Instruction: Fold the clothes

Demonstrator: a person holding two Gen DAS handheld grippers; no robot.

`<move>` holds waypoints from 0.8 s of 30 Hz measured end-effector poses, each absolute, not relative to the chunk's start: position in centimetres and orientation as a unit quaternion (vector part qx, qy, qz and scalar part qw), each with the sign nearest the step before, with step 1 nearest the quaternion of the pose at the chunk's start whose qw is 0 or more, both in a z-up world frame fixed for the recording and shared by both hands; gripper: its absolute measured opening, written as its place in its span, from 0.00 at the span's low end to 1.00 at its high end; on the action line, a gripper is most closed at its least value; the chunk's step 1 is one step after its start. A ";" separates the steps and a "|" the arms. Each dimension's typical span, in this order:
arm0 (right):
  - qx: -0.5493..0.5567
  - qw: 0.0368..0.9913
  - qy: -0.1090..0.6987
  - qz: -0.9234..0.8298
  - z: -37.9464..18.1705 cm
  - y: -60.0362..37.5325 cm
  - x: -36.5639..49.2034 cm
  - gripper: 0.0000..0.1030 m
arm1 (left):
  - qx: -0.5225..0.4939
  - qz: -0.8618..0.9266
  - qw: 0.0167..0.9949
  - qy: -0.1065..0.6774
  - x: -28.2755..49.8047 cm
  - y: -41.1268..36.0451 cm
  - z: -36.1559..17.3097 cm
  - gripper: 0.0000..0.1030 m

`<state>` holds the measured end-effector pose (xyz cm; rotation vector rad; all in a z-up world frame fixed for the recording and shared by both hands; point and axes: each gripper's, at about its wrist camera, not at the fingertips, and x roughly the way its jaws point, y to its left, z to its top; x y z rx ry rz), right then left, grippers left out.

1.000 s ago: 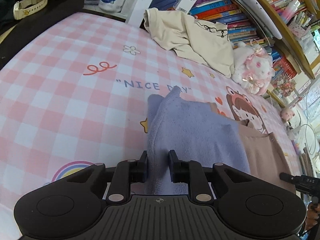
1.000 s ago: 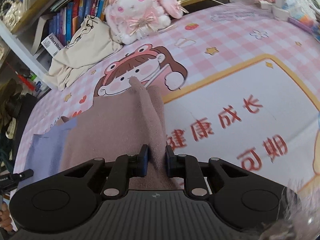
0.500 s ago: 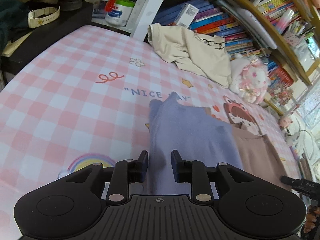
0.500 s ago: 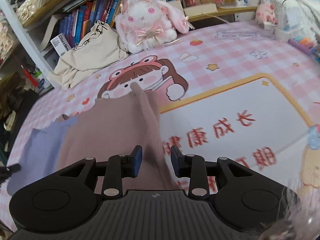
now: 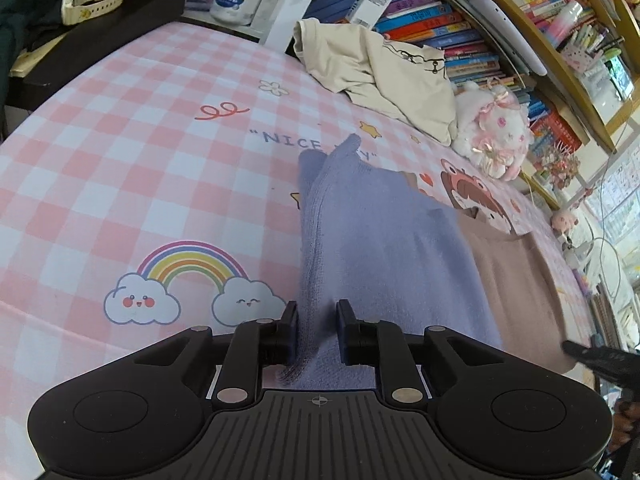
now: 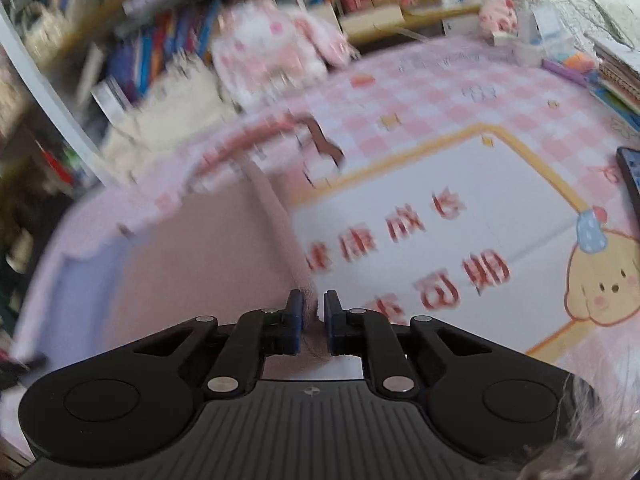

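A soft garment, lavender (image 5: 380, 240) on its left half and dusty pink (image 5: 520, 292) on its right, lies on a pink checked cartoon cloth (image 5: 140, 168). My left gripper (image 5: 317, 320) is shut on the lavender edge, which rises in a ridge between the fingers. My right gripper (image 6: 313, 312) is shut on the dusty pink edge (image 6: 224, 256); that view is blurred by motion. The lavender part shows at its left (image 6: 84, 280).
A crumpled cream garment (image 5: 384, 76) lies at the back by the bookshelf (image 5: 460, 28). A white and pink plush rabbit (image 5: 496, 128) sits beside it. A dark phone (image 6: 630, 176) lies at the cloth's right edge. A black desk edge (image 5: 80, 48) borders the left.
Both grippers pulled back toward the near edge with the garment's edges, stretching it. The jaws loosened around half a second ago and have closed on the cloth again. The right view turned blurry.
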<state>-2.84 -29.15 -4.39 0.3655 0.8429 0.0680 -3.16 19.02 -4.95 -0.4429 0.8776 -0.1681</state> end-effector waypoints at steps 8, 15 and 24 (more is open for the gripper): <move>0.162 0.895 0.415 0.032 -4.8 -29.1 -2.3 0.16 | -0.213 -0.073 0.880 0.419 -3.2 19.0 -5.0 0.22; 0.115 0.921 0.373 0.008 -1.9 -27.9 -3.5 0.57 | -0.197 -0.047 0.899 0.389 -4.0 18.7 -2.7 0.42; 0.041 0.929 0.367 -0.018 -0.5 -25.0 -5.7 0.89 | -0.210 -0.025 0.909 0.360 -5.7 18.7 0.1 0.71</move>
